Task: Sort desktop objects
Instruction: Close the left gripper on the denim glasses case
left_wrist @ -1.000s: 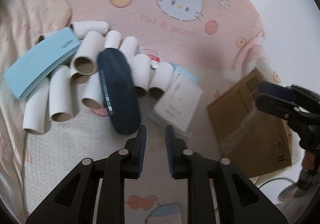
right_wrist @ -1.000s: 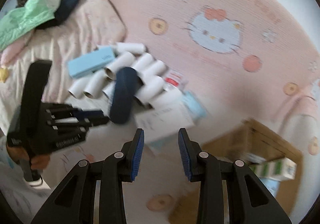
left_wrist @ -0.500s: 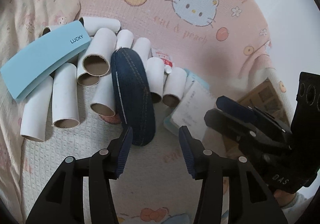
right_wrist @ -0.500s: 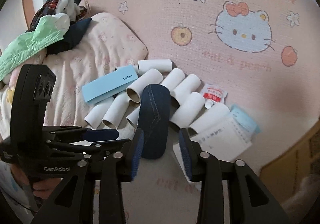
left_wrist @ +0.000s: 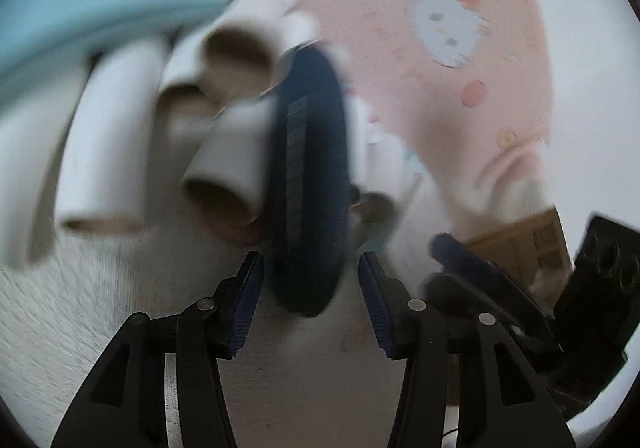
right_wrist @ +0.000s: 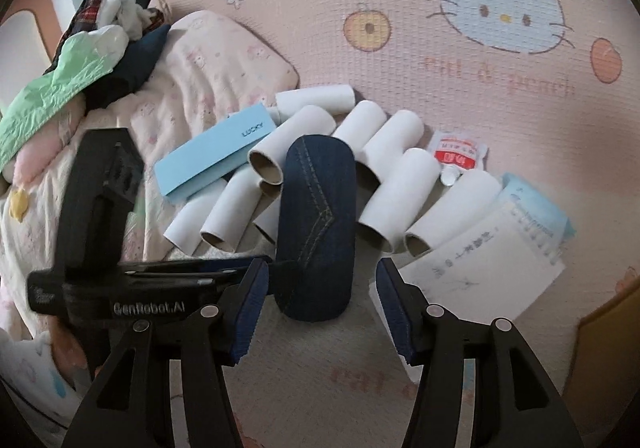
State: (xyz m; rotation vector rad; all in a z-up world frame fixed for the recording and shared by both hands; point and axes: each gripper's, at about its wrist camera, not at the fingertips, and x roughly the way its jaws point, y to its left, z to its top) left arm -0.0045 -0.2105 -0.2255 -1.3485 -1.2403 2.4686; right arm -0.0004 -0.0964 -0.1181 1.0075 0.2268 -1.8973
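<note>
Denim case [right_wrist: 316, 232] lies across white tubes [right_wrist: 394, 194]; left gripper [left_wrist: 310, 298] and right gripper [right_wrist: 320, 308], both spread wide, straddle its near end.

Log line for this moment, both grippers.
left gripper: open, straddling denim case end | right gripper: open, empty, near case | cardboard tubes: untouched

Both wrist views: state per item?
Left gripper: open, straddling the near end of the denim case.
Right gripper: open, empty.
Denim case: closed, lying on the tubes.
Tubes: lying flat, piled.
Blue box: closed, resting on tubes.
Red sachet: flat; seal unclear.
</note>
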